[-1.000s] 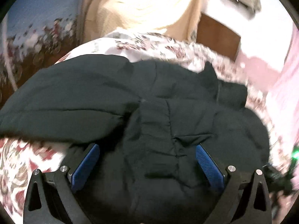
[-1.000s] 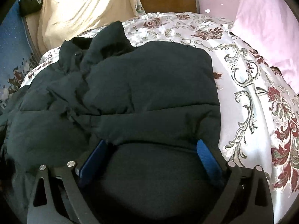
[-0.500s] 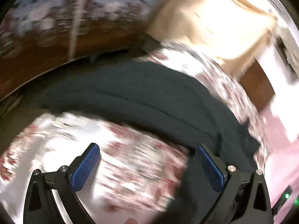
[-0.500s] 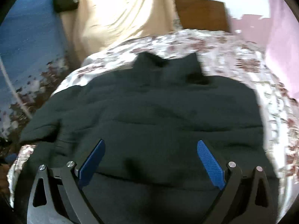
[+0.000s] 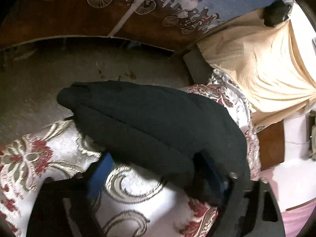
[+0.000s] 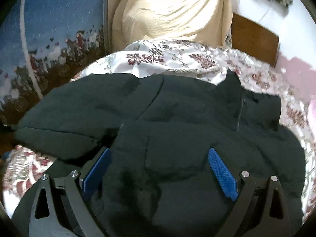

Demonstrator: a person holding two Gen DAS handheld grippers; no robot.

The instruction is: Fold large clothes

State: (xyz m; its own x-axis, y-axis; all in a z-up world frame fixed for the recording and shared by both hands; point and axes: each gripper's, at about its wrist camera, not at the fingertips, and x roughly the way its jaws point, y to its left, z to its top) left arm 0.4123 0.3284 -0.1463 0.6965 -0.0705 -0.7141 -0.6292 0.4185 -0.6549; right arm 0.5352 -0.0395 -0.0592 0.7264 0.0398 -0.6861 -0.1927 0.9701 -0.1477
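Note:
A black padded jacket lies spread on the floral bedspread. One sleeve reaches out to the bed's edge in the left wrist view. My left gripper is low over the bedspread at that sleeve, and its jaws are closing. The sleeve's near edge lies between them, bunched against the right pad. The left pad is over bare sheet. My right gripper hovers open over the jacket's body with nothing pinched between its blue pads.
A grey floor and a blue and brown patterned curtain lie past the bed's edge. A cream cloth hangs at the head of the bed beside a wooden headboard. A pink pillow is on the right.
The left gripper swung off the jacket's body to the outstretched sleeve at the bed edge, rolled, and narrowed its jaws. The right gripper slid left across the jacket, still open.

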